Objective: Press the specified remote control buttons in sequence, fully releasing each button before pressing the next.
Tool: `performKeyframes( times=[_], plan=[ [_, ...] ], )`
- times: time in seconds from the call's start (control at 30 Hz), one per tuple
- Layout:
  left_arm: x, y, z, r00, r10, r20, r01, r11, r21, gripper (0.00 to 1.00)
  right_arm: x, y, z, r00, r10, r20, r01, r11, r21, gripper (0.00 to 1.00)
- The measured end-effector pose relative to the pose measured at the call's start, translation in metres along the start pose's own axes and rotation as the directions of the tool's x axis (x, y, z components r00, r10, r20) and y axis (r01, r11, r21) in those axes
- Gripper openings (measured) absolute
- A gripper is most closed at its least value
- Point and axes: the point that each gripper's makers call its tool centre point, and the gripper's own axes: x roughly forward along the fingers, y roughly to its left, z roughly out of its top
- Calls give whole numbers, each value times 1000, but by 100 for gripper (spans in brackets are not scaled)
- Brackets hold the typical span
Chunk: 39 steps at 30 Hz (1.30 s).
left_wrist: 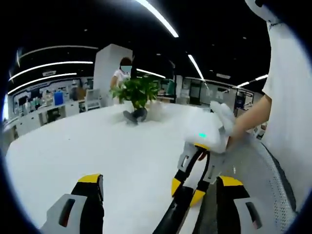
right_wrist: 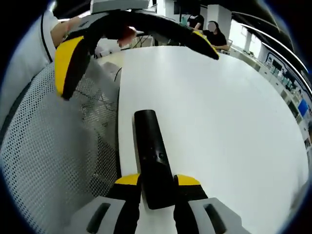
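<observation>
A long black remote control [right_wrist: 150,156] lies lengthwise over the white table [right_wrist: 219,122], pointing away, and my right gripper [right_wrist: 157,181] is shut on its near end with a yellow-tipped jaw on each side. In the left gripper view the right gripper [left_wrist: 186,191] comes in from the right with the remote [left_wrist: 174,212] held low between its jaws. My left gripper [left_wrist: 160,180] hangs above the table with its jaws spread wide and nothing between them. From the right gripper view the left gripper [right_wrist: 139,48] arches over the far end of the remote.
A grey mesh chair [right_wrist: 53,161] stands against the table's edge beside the remote. A potted green plant [left_wrist: 137,92] sits at the far side of the table [left_wrist: 73,146]. A person in a white shirt [left_wrist: 292,112] holds the grippers. People sit in the background.
</observation>
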Motion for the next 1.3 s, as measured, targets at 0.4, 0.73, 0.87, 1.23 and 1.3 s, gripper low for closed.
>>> performKeyframes(
  times=[0.4,0.73,0.87,1.23,1.3],
  plan=[
    [-33,24,18,981,171,93,-163,983,-82,100,0,-1,-1,999,20,-28,-22,996,-82,22],
    [-49,33,14,963,230,142,-195,956,-221,100,-1,-25,-3,999,3,-47,-7,996,-91,22],
    [-52,35,13,959,244,146,-205,950,-237,100,-1,-37,-1,999,0,-52,-4,996,-87,22],
    [-56,37,10,953,264,146,-226,946,-233,100,1,-71,3,997,-5,-72,-2,996,-87,22],
    [-57,37,9,952,269,144,-231,944,-236,100,0,-78,3,997,-7,-74,0,997,-83,22]
  ],
)
